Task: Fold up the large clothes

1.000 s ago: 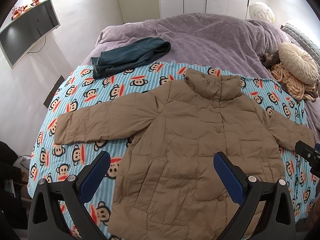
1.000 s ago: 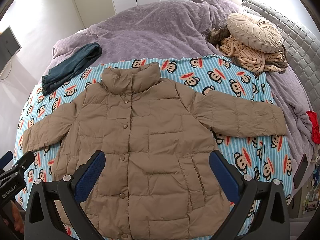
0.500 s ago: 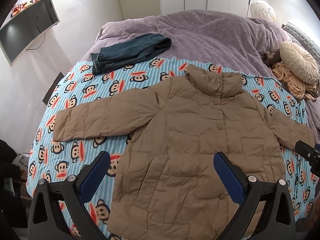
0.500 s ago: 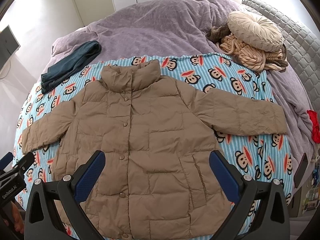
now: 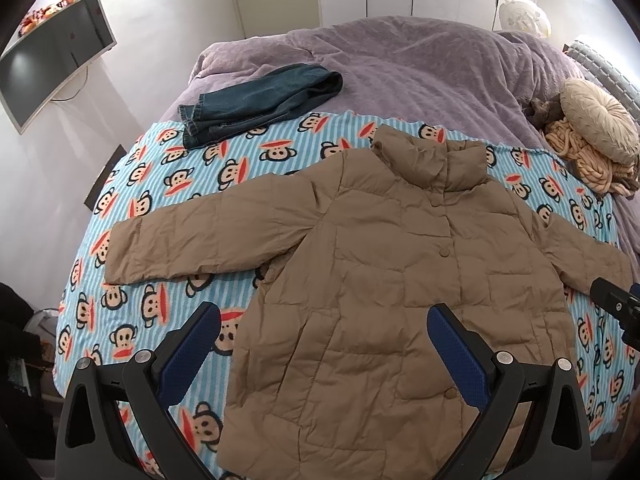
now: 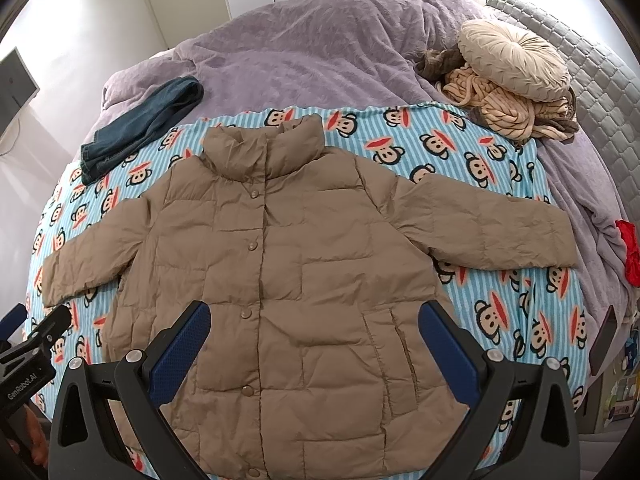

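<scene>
Jacket (image 5: pixel 384 280) laid flat, buttoned, sleeves spread on blanket (image 5: pixel 160 184) for folding. Left gripper (image 5: pixel 324 340) and right gripper (image 6: pixel 314 336) held wide apart above hem, nothing gripped.

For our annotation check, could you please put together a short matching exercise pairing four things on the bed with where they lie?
Things:
1. tan puffer jacket
2. folded jeans
3. round cream cushion
4. red cloth

Places:
A. on the knitted throw near the headboard
B. spread flat on the monkey blanket
C. at the bed's right edge
D. far left, partly on the purple duvet

Pairs: 1-B, 2-D, 3-A, 4-C
</scene>
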`<state>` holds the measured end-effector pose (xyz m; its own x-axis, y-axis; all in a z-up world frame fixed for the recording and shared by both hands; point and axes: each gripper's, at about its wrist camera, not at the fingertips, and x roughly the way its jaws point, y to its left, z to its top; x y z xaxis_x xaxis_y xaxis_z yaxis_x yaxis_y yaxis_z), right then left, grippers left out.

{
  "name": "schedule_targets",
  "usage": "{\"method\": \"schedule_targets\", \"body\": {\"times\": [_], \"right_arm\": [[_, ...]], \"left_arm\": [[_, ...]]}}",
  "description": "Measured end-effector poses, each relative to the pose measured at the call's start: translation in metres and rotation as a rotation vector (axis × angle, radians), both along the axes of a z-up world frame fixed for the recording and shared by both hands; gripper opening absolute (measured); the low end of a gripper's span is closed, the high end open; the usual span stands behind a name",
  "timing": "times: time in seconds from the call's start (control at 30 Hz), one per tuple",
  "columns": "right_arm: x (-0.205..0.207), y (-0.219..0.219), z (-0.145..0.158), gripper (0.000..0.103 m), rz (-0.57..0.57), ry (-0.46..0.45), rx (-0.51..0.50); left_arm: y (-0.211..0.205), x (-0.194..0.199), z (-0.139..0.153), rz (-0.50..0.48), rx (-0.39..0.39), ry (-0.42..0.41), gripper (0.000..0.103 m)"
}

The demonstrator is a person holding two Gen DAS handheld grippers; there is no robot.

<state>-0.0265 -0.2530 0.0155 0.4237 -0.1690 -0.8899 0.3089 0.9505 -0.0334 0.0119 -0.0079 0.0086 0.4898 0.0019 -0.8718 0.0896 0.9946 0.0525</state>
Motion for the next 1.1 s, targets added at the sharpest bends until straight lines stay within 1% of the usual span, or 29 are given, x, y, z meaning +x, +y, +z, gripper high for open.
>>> {"method": "schedule_targets", "body": {"times": [0.1, 0.23, 0.37, 0.43, 0.5, 0.57, 0.63, 0.67, 0.73, 0.8, 0.87, 0.97, 1.0, 1.1], "right_arm": [[0.001, 0.001, -0.002, 0.103, -0.001, 0.007, -0.002], [0.006, 0.003, -0.005, 0.103, 0.000, 0.014, 0.005], [0.011, 0.008, -0.012, 0.103, 0.006, 0.010, 0.020], [0.019, 0.012, -0.016, 0.103, 0.008, 0.021, 0.046], [0.024, 0.016, -0.024, 0.103, 0.006, 0.029, 0.091], [0.031, 0.022, -0.034, 0.103, 0.016, 0.046, 0.136], [0.038, 0.031, -0.044, 0.103, 0.027, 0.061, 0.165], [0.041, 0.036, -0.048, 0.103, 0.031, 0.068, 0.179], [0.050, 0.047, -0.063, 0.103, 0.047, 0.120, 0.205], [0.062, 0.060, -0.077, 0.103, 0.080, 0.179, 0.201], [0.070, 0.075, -0.090, 0.103, 0.124, 0.215, 0.193], [0.078, 0.093, -0.107, 0.103, 0.174, 0.249, 0.208], [0.081, 0.096, -0.112, 0.103, 0.185, 0.258, 0.208], [0.087, 0.111, -0.127, 0.103, 0.214, 0.281, 0.204]], "left_arm": [[0.003, 0.003, -0.003, -0.005, -0.030, 0.014, 0.103], [0.012, 0.007, -0.012, 0.007, -0.041, 0.036, 0.103], [0.036, 0.015, -0.026, 0.053, -0.069, 0.070, 0.103], [0.049, 0.020, -0.036, 0.079, -0.073, 0.097, 0.103], [0.063, 0.024, -0.047, 0.103, -0.070, 0.116, 0.103], [0.080, 0.028, -0.058, 0.131, -0.084, 0.135, 0.103], [0.101, 0.036, -0.072, 0.166, -0.122, 0.154, 0.103], [0.115, 0.042, -0.081, 0.191, -0.154, 0.164, 0.103], [0.138, 0.050, -0.097, 0.235, -0.197, 0.171, 0.103], [0.159, 0.059, -0.111, 0.284, -0.220, 0.170, 0.103], [0.185, 0.069, -0.126, 0.334, -0.265, 0.159, 0.103], [0.226, 0.087, -0.147, 0.405, -0.396, 0.122, 0.103], [0.245, 0.094, -0.157, 0.437, -0.463, 0.092, 0.103], [0.282, 0.106, -0.179, 0.514, -0.591, 0.040, 0.103]]}}
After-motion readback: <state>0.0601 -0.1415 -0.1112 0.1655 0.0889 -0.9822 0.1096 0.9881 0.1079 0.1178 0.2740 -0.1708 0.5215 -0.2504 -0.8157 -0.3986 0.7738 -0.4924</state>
